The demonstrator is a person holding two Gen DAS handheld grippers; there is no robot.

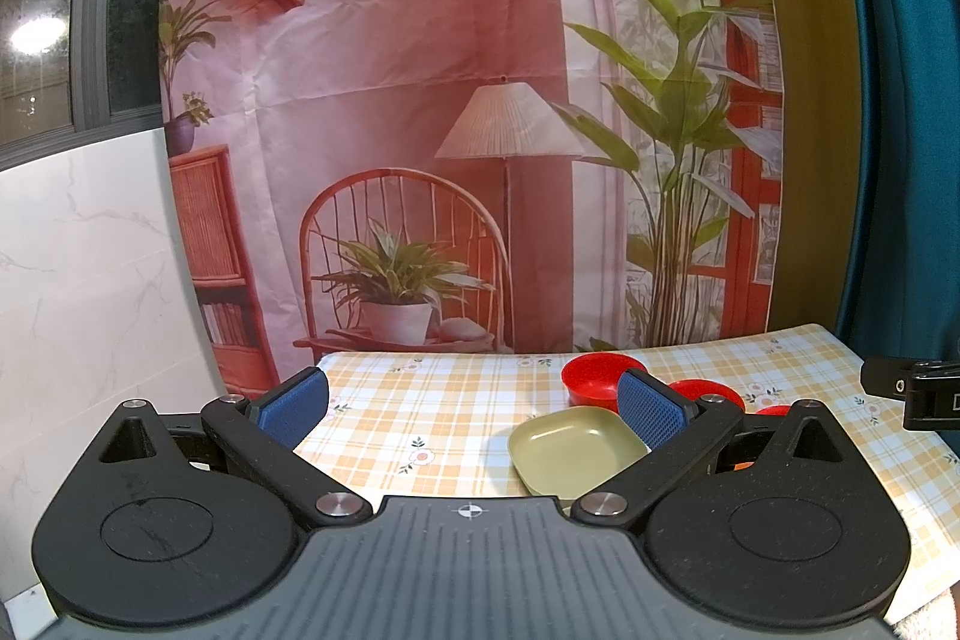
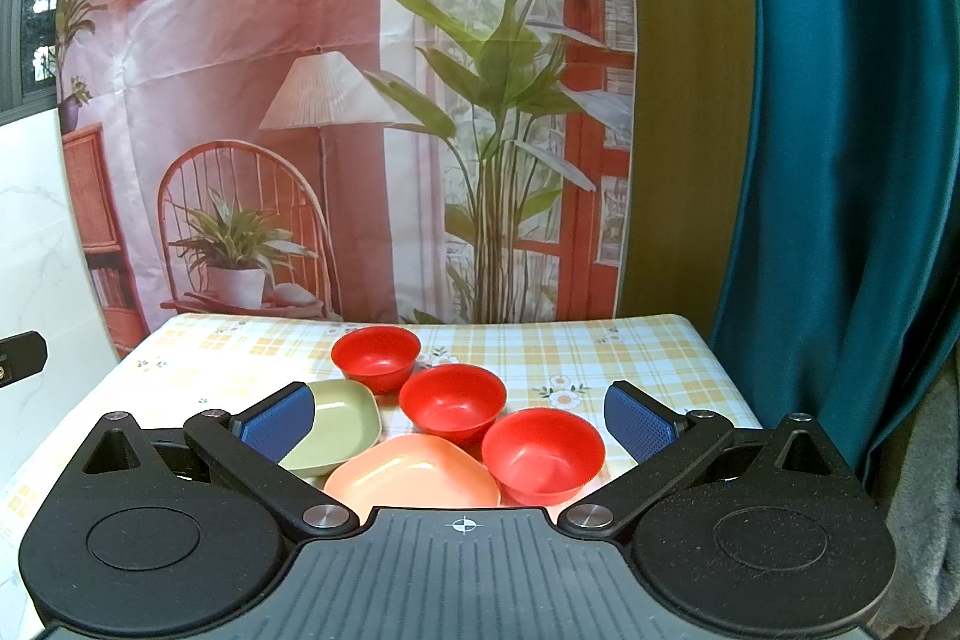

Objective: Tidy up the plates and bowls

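Three red bowls stand on the checked tablecloth [image 2: 630, 346] in a diagonal row: the far red bowl [image 2: 376, 358] at the back, the middle red bowl [image 2: 452, 403] just beside it, and the near red bowl [image 2: 543, 451] closest to the right wrist camera. All three are upright and show nothing inside. Two square plates lie to their left. The green plate [image 2: 336, 424] sits beside the far and middle bowls; the salmon plate [image 2: 414, 478] lies in front of it, its edge over or against the green plate's near corner, contact not confirmed. The salmon plate also sits close against the near bowl.

The right gripper [image 2: 459, 424] is held above the near edge of the group, jaws spread wide, nothing between the blue pads [image 2: 639, 427]. The left gripper [image 1: 474, 406] is likewise spread wide and holds nothing; in its view the green plate [image 1: 576, 451] lies beside its right-hand finger, with the far red bowl [image 1: 600, 379] behind. A printed backdrop [image 2: 240, 100] showing a chair, lamp and plants hangs behind the table, with a teal curtain [image 2: 840, 160] to the right.
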